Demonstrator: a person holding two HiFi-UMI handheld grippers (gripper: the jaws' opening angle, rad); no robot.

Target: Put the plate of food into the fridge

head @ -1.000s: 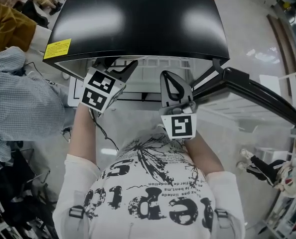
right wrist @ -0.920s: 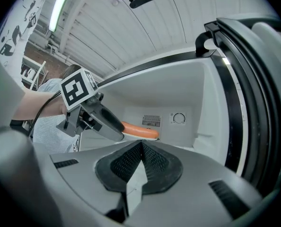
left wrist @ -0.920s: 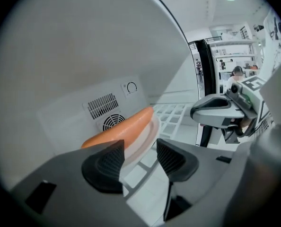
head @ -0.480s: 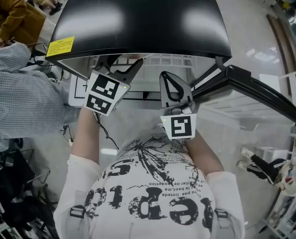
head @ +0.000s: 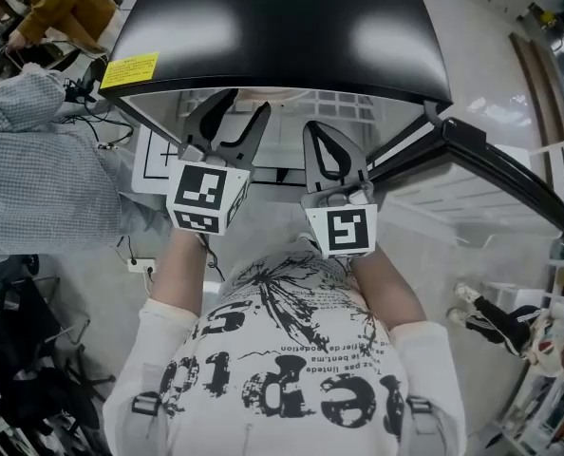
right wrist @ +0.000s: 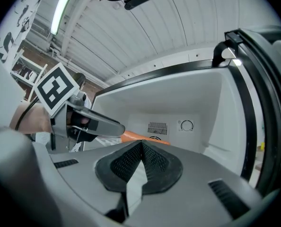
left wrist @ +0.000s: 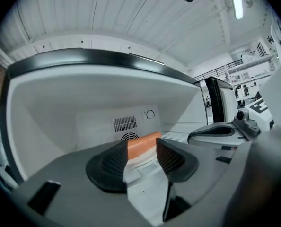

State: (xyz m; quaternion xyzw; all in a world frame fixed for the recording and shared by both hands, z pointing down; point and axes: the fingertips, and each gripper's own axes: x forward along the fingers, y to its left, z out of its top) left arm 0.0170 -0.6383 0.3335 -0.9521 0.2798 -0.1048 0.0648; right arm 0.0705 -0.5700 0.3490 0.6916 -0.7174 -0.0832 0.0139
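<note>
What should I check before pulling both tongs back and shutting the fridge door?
1. Left tongs released: ok. The jaws are apart, have just been opening and pinch nothing.
2. Right tongs empty: ok, shut on nothing.
3. Orange-rimmed item inside the white fridge compartment: ok. Whether it is the plate of food: cannot tell.
4. Item resting flat: cannot tell.
5. Black fridge door open, apart from both tongs: ok.

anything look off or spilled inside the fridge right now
Nothing stands out. The fridge is open and its white interior looks clean, with no spill or damage showing. An orange item, possibly the plate, lies inside in front of the rear vent; little of it is visible.
</note>
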